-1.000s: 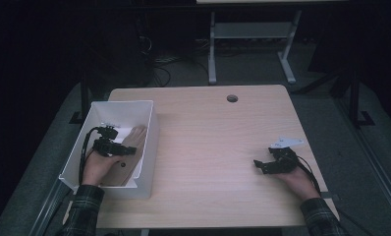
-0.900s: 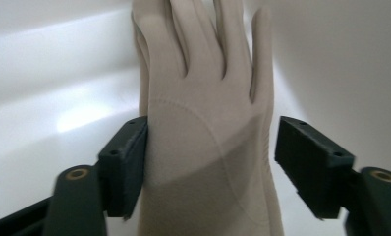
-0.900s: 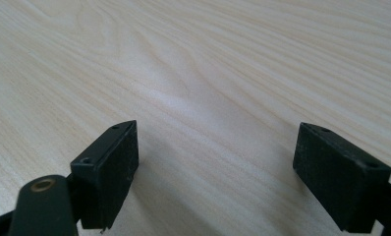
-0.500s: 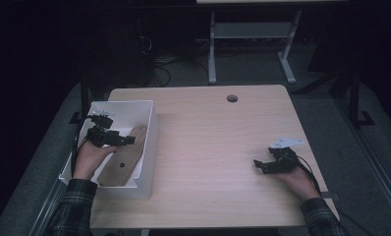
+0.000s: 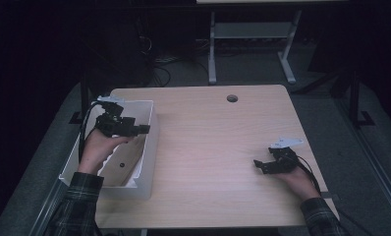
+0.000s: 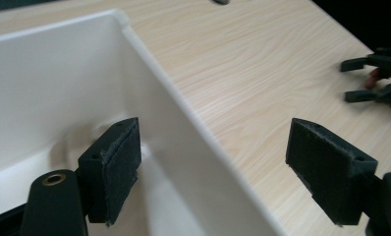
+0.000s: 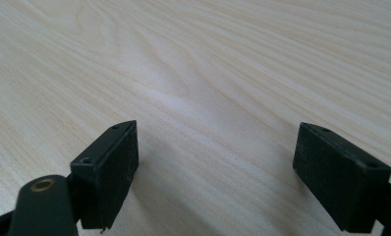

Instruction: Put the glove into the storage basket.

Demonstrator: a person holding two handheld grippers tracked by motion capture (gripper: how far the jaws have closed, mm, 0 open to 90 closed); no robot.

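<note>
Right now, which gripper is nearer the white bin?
Left. The left gripper hangs open over the white bin, its jaws straddling the bin's right wall. The right gripper sits open low over the bare table, far across on the opposite side.

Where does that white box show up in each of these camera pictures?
High view: the white box sits at the table's left edge, under the left gripper.
Left gripper view: it fills the left half.
Right gripper view: not in it.
Shared landmark: the wooden table.
</note>
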